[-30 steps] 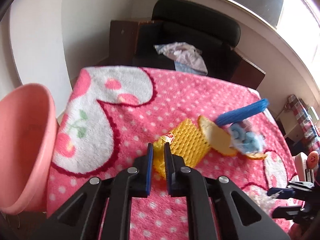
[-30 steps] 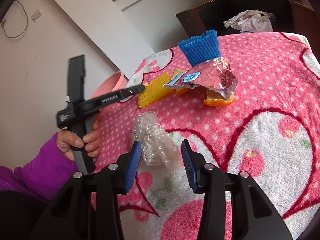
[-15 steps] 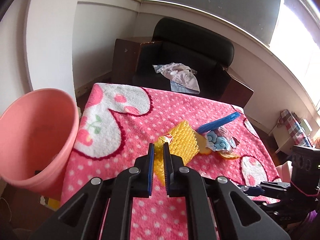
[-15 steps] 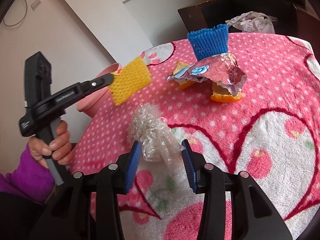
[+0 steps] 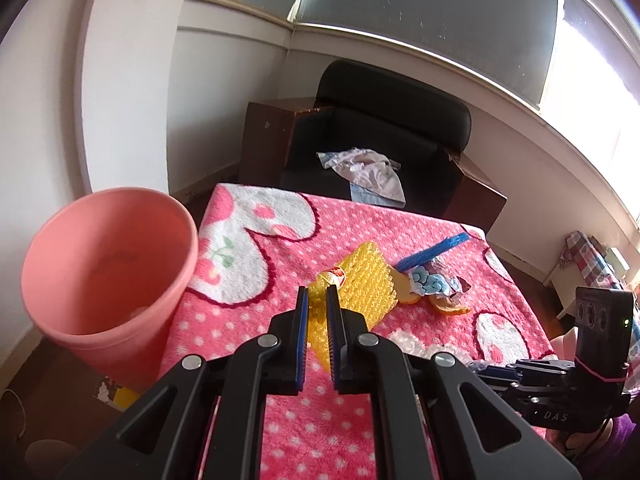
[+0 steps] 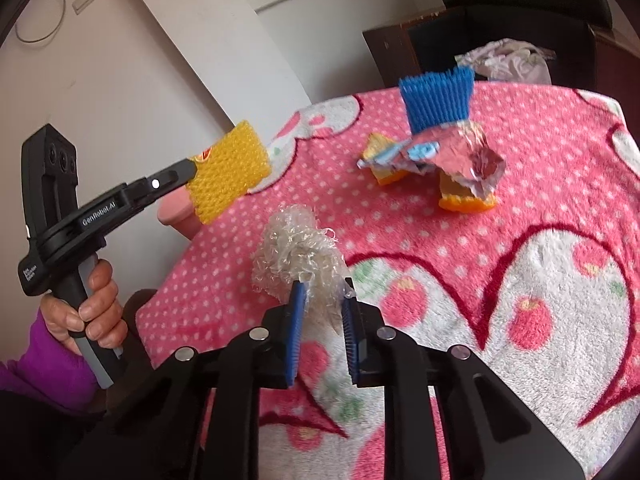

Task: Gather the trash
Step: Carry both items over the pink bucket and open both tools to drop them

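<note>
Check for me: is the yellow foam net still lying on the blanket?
No, the left gripper holds the yellow foam net in the air.

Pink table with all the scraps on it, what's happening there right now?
A person is clearing trash. The left hand-held gripper is shut on the yellow foam net, lifted off the pink blanket near the pink bin. The right hand-held gripper has just been closing around the clear bubble wrap. The blue foam net, foil wrapper and orange peels await collection.
</note>
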Motion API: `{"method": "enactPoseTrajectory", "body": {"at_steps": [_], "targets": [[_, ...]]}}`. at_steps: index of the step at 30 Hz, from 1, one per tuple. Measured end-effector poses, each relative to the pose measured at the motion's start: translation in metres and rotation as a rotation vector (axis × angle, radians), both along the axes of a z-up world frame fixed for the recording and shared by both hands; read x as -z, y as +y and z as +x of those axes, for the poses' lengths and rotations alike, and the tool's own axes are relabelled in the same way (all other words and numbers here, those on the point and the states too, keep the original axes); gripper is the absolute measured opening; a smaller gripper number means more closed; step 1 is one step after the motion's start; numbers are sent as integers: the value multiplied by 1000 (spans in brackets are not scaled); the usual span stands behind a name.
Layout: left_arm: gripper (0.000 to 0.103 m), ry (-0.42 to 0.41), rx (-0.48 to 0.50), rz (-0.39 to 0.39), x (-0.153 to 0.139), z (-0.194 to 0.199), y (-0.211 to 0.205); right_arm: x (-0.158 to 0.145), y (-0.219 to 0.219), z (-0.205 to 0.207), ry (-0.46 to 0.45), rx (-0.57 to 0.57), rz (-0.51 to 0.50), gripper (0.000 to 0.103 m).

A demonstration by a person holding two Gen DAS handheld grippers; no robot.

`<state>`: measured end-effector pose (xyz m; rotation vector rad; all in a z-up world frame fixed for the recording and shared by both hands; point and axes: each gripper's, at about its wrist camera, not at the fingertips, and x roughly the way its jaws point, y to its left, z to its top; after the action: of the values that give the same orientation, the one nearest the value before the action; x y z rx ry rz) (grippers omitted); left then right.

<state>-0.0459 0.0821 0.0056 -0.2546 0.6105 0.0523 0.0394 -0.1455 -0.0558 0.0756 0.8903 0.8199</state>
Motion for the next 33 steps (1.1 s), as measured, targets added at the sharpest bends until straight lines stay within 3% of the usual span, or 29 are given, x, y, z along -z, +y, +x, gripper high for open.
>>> {"method": "enactPoseTrajectory", "body": {"at_steps": [7,16,23,33], "targets": [[8,-62,-75,38,-16,-21,16,-25,16,-3,-76,-12,58,19],[8,-134,-278,131,-35,-48,59,-47,81,9,-112,-97,98,19],[8,-109,-402,149,-27,-58,99,-55,149,18,-139,-162,82,19],[8,-46,-490,150,-7,-58,138,-37,224,28,-132,-212,-7,19]]}}
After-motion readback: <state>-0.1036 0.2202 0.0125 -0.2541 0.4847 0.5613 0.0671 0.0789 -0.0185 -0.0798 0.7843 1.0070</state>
